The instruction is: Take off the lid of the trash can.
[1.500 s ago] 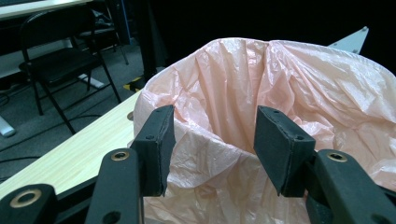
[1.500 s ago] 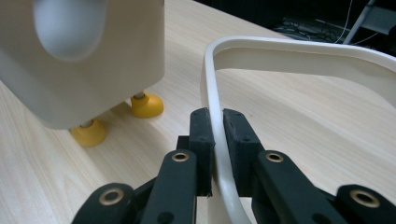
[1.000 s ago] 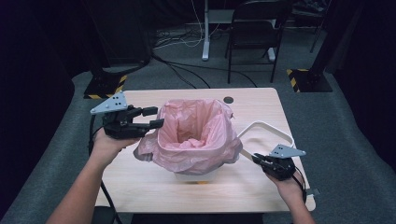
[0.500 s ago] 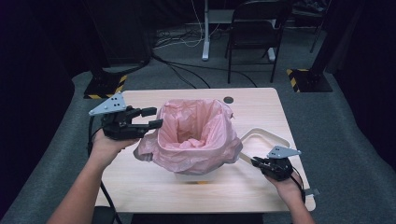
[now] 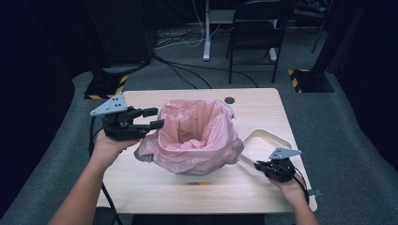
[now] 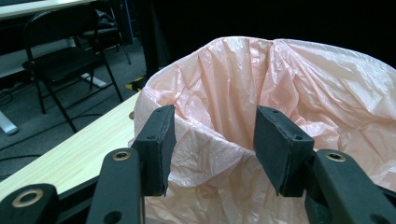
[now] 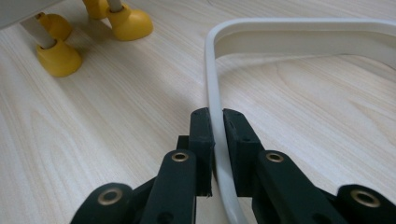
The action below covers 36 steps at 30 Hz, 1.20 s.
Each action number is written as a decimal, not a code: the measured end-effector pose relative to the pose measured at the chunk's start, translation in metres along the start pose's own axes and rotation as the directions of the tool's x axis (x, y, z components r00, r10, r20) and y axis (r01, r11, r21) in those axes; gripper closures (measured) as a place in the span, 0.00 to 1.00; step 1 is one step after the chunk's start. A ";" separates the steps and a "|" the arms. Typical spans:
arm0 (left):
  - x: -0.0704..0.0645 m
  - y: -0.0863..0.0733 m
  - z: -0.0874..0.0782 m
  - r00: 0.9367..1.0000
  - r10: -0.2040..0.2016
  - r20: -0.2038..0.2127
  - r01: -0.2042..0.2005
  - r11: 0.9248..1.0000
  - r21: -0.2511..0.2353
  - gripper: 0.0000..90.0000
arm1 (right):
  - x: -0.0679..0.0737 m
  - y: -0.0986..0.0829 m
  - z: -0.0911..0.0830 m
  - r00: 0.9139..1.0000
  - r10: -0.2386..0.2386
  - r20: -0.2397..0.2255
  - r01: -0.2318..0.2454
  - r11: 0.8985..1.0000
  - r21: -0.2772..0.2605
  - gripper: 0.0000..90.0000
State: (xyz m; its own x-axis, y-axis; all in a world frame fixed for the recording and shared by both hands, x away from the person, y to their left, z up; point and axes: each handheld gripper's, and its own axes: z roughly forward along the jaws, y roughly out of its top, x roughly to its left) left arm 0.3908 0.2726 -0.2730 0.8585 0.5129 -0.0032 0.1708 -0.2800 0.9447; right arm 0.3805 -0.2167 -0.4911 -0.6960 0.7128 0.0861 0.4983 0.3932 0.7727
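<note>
1. Pale wooden table stands on grey carpet, a black folding chair and trailing cables behind it in the dim room.
2. At left, my left gripper hovers with jaws spread wide, level with the rim of the pink bag, just beside its near fold; my forearm reaches in from the bottom edge.
3. At centre, the bag lines a bin on yellow feet, standing between my two hands.
4. At right, my right gripper is clamped on the rim of the white tray, hand low on the table.
</note>
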 end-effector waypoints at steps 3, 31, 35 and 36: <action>0.000 0.000 0.001 1.000 0.000 0.001 0.000 1.000 0.001 0.54 | -0.003 -0.002 -0.002 1.000 0.014 -0.004 -0.014 1.000 -0.003 0.92; 0.002 0.000 0.002 1.000 -0.009 0.007 0.009 1.000 0.006 0.53 | -0.004 -0.004 -0.001 0.997 0.065 0.037 -0.065 0.998 0.002 0.72; 0.002 0.000 0.001 1.000 -0.009 0.006 0.009 1.000 0.005 0.53 | -0.002 -0.004 -0.001 0.997 0.059 0.039 -0.059 0.998 -0.002 0.70; 0.002 0.000 0.001 1.000 -0.009 0.005 0.009 1.000 0.005 0.53 | -0.002 -0.003 -0.001 0.998 0.058 0.040 -0.058 0.998 -0.001 0.70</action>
State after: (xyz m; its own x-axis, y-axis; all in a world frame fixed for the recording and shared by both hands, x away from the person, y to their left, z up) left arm 0.3934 0.2727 -0.2730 0.8591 0.5116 -0.0131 0.1809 -0.2797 0.9429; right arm 0.3791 -0.2200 -0.4930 -0.6446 0.7573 0.1052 0.5371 0.3505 0.7672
